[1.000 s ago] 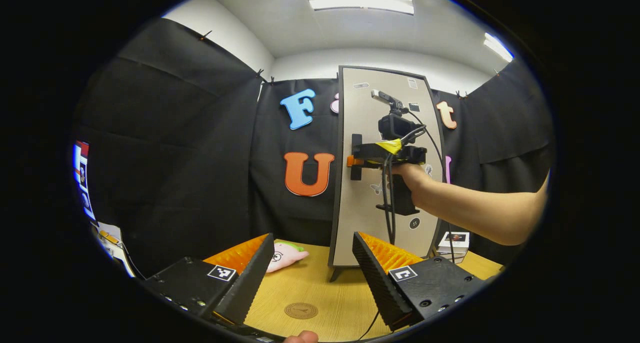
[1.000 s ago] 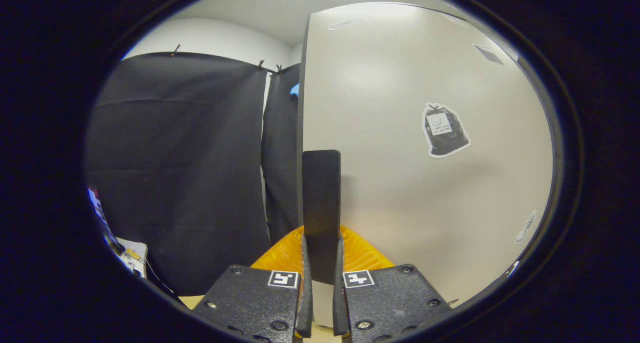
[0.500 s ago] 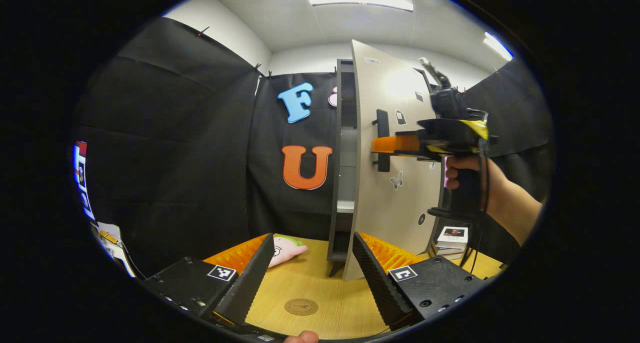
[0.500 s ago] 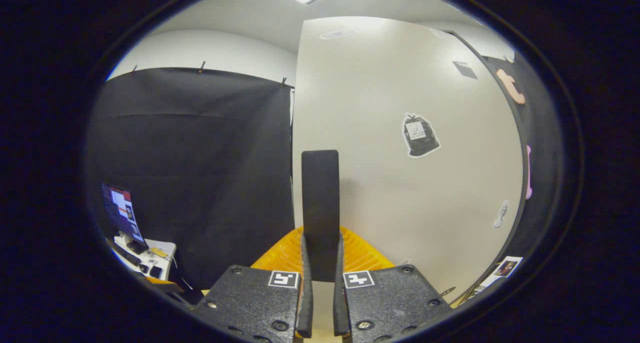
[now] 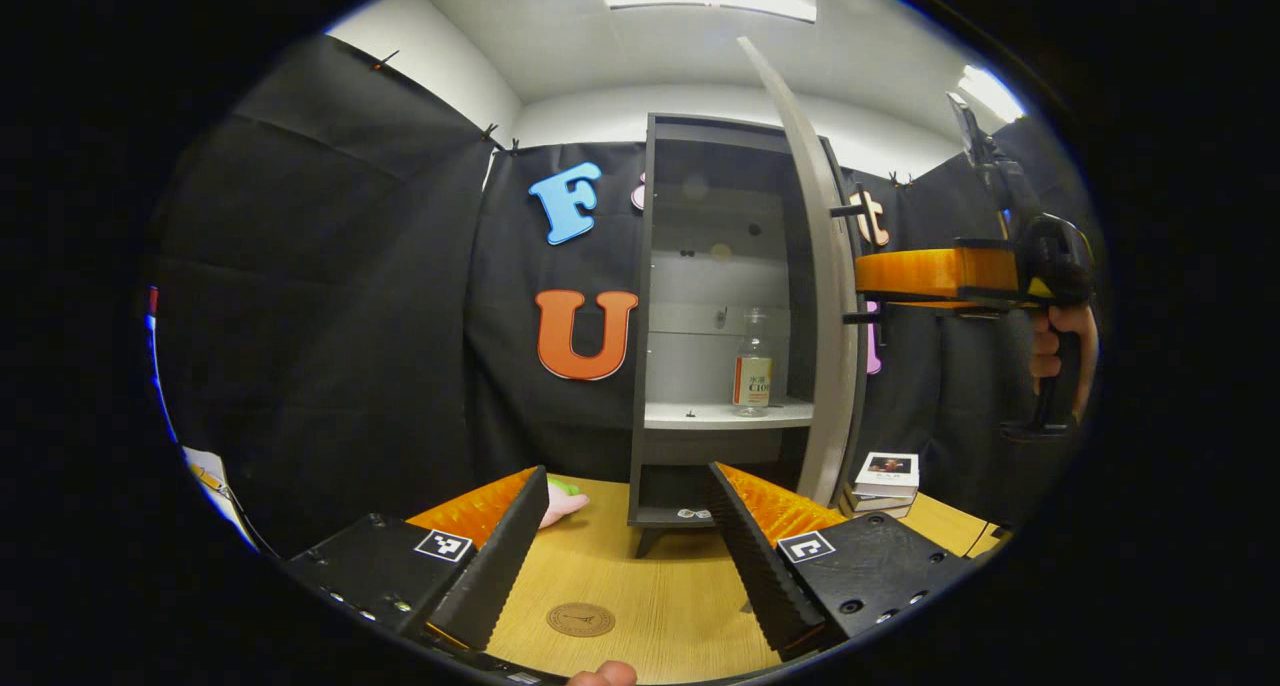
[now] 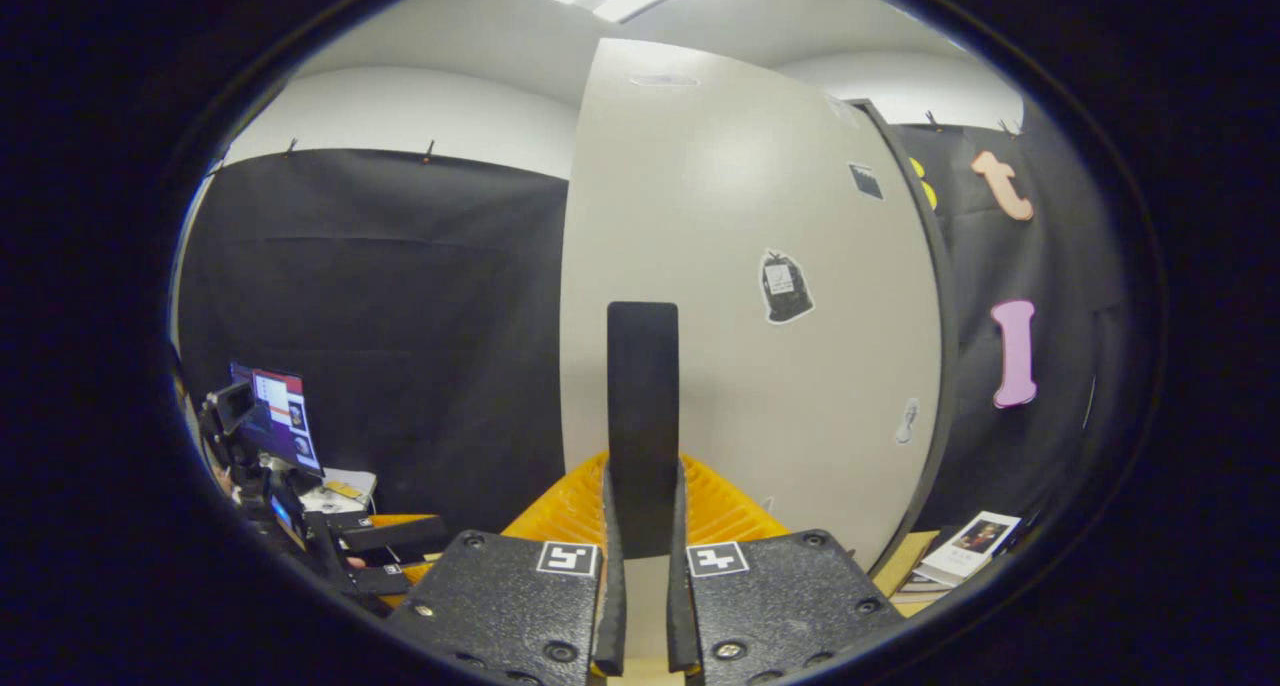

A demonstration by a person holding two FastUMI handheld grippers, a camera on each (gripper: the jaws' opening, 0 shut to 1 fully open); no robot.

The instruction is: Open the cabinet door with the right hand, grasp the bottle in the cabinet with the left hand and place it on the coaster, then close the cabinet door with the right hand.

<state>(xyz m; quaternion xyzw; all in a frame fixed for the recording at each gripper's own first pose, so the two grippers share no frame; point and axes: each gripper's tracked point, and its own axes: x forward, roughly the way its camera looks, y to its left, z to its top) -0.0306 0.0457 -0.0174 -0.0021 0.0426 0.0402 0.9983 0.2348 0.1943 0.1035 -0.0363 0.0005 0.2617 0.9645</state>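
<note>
Left gripper view, near field: left gripper [image 5: 620, 556] hung over the wooden table [image 5: 670, 606], fingers spread wide with nothing between them. A round brown coaster [image 5: 581, 619] lay flat on the table between and just ahead of the fingers; its stamped mark was too small to read.

Mid field: a pink plush toy [image 5: 562, 503] lay on the table to the left of the cabinet's foot. A short stack of books [image 5: 885, 474] sat to the right of the door; cover print illegible.

Far field: the cabinet [image 5: 690, 296] stood open, its door [image 5: 815, 266] swung out and seen nearly edge-on. The bottle [image 5: 752, 368] stood upright on the middle shelf, right of centre, clear with an orange-and-white label; characters on it were not legible at this size.

Right gripper [image 5: 880, 271] met the door's outer face at the handle, a hand [image 5: 1062, 351] on its grip.

Right gripper view: fingers pressed together on the black door handle [image 6: 642, 416], pinching it from both sides. Stickers on the door face were unreadable. A monitor [image 6: 280, 418] stood lower left.
</note>
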